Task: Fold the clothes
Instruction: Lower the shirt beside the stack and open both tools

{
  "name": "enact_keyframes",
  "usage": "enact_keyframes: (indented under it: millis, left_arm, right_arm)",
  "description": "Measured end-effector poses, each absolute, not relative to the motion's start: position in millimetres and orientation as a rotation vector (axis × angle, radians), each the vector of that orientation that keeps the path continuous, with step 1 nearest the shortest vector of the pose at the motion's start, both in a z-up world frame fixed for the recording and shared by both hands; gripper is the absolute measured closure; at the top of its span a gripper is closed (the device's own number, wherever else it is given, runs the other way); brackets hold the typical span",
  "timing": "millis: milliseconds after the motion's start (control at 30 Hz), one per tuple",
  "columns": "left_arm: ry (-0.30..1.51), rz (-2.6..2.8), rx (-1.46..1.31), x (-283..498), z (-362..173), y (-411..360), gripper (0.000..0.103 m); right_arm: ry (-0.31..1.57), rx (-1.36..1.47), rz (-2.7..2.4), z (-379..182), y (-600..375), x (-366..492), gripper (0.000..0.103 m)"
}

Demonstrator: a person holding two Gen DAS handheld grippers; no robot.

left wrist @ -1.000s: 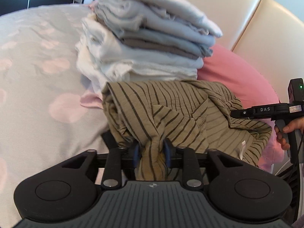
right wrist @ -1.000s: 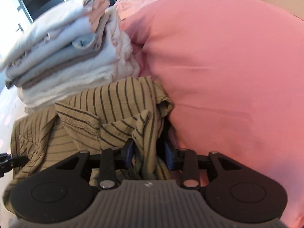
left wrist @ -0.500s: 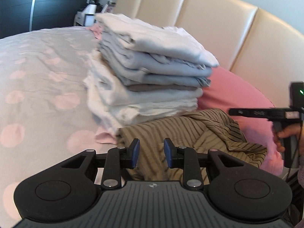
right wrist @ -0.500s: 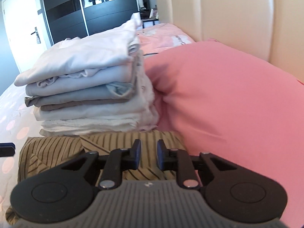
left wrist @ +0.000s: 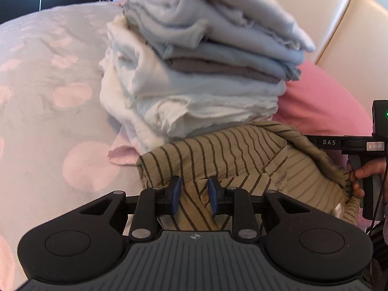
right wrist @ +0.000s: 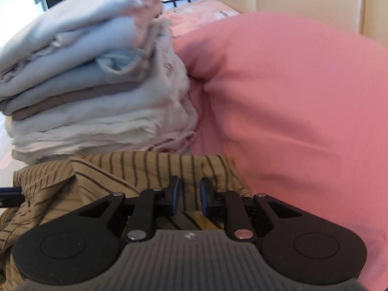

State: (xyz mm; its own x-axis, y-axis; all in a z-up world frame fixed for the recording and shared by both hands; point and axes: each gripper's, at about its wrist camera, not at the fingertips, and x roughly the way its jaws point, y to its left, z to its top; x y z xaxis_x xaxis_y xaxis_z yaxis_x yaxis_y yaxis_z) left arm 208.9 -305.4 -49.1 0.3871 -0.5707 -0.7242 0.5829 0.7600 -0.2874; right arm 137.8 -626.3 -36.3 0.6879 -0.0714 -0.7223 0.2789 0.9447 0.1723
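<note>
The striped shirt (left wrist: 232, 160) lies crumpled on the bed (left wrist: 48, 111), against a tall pile of folded clothes (left wrist: 198, 72) and a pink pillow (right wrist: 291, 111). The left gripper (left wrist: 193, 195) pinches a fold of it. The right gripper (right wrist: 189, 195) has just been closing, its fingers a little apart over the shirt, and I cannot tell if they grip it.

I count 1 striped shirt (left wrist: 232, 160), olive with dark lines, and 1 stack of folded clothes (left wrist: 194, 72) with roughly 6 layers, though the blur keeps me from an exact tally. There is 1 pink pillow (right wrist: 291, 101), 1 dotted bedspread (left wrist: 48, 77), and my 2 tongs: left tongs (left wrist: 193, 194), right tongs (right wrist: 189, 194).
</note>
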Motion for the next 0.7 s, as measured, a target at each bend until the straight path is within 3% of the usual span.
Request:
enact_keyframes:
  millis: [267, 333, 700]
  left_arm:
    - [0.881, -0.722, 0.002, 202, -40, -303, 0.08]
    - [0.845, -0.721, 0.006, 193, -30, -300, 0.079]
    - [0.703, -0.772, 0.122, 112, 13, -294, 0.079]
  right_arm:
    - [0.77, 0.27, -0.222, -25, -621, 131, 0.08]
    - [0.729, 0.269, -0.209, -13, -618, 121, 0.066]
    - [0.665, 0.167, -0.128, 35, -603, 50, 0.068]
